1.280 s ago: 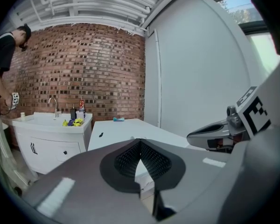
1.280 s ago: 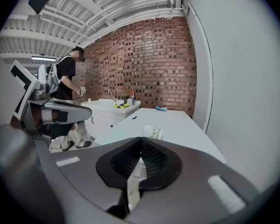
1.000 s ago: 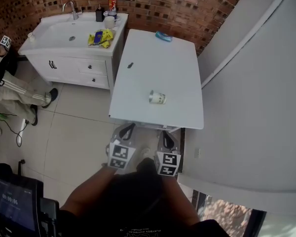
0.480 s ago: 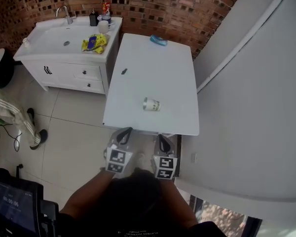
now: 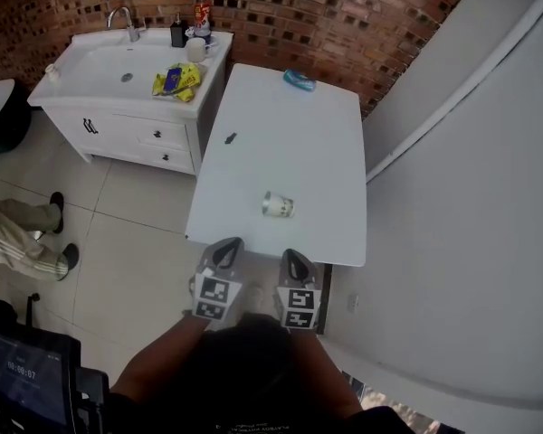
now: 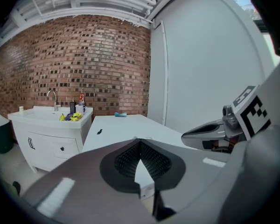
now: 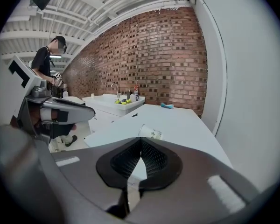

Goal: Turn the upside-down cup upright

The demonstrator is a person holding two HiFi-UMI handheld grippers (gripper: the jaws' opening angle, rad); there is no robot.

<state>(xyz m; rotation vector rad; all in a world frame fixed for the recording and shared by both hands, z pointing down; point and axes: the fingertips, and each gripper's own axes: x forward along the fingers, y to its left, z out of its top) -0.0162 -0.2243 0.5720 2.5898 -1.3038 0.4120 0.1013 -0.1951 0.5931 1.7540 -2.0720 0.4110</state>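
Observation:
A white paper cup (image 5: pixel 278 205) with a green print lies on its side on the white table (image 5: pixel 290 134), near the table's front edge. The right gripper view shows the cup (image 7: pixel 150 133) just beyond the jaws, mouth toward the left. My left gripper (image 5: pixel 227 247) and right gripper (image 5: pixel 291 259) hang side by side just short of the table's front edge, below the cup in the head view. Both are shut with nothing between the jaws. In the left gripper view the cup is hidden behind the jaws.
A small dark object (image 5: pixel 230 138) and a blue item (image 5: pixel 300 80) lie farther back on the table. A white sink cabinet (image 5: pixel 127 107) stands left of the table, a grey wall (image 5: pixel 471 197) to its right. A person's legs (image 5: pixel 18 233) show at far left.
Both grippers have come closer to the table's front edge, and the head view has shifted. The person at far left has moved. The cup lies where it was.

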